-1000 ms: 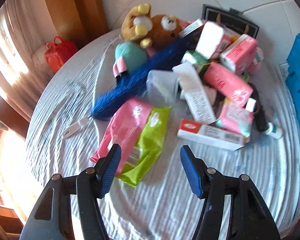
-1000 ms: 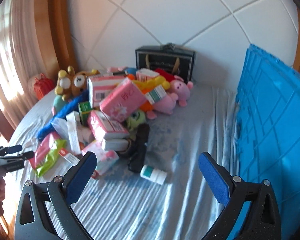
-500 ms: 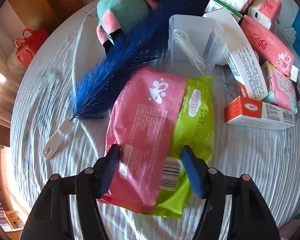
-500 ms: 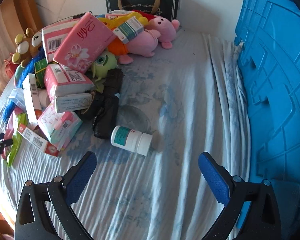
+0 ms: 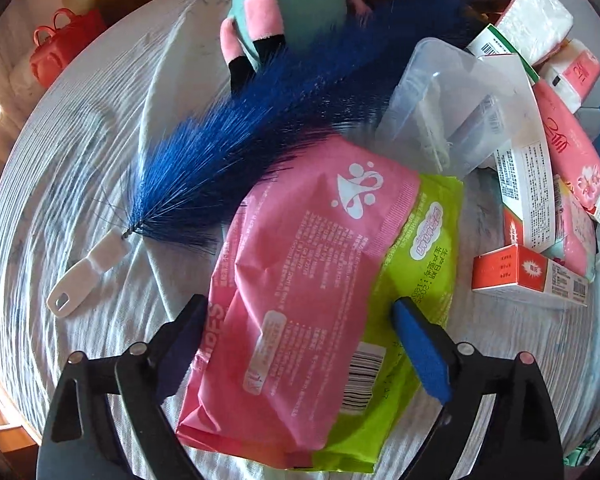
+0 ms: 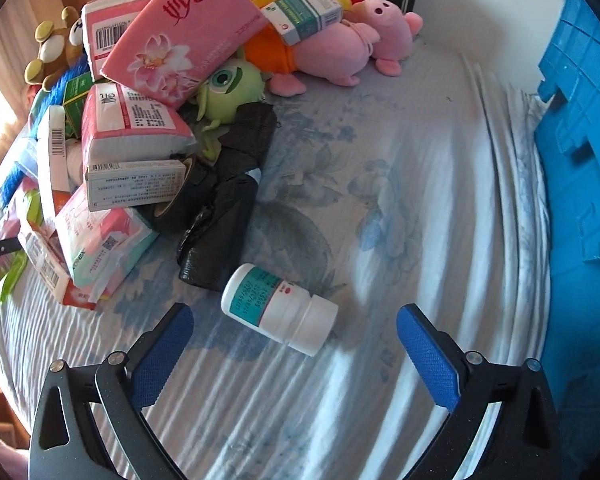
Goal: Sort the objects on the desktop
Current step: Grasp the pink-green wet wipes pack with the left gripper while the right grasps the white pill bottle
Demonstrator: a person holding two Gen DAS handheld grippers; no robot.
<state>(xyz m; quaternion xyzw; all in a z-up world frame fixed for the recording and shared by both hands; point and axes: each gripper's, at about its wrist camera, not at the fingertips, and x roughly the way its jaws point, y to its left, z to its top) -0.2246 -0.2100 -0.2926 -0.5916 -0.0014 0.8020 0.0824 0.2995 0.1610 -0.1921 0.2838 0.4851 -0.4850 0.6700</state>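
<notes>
Fingers (image 5: 420,352) straddle pink pack (image 5: 292,300); right view only: pill bottle (image 6: 278,310).

We list a pink wipes pack (image 5: 300,280), flat, lying partly over a green pack (image 5: 416,264) on the striped cloth. A blue brush (image 5: 260,132) with a white handle lies aslant behind them, beside a clear tub (image 5: 452,112). A white pill bottle (image 6: 278,310), teal-labelled and capped, lies on its side just beside a black bag (image 6: 224,208).
</notes>
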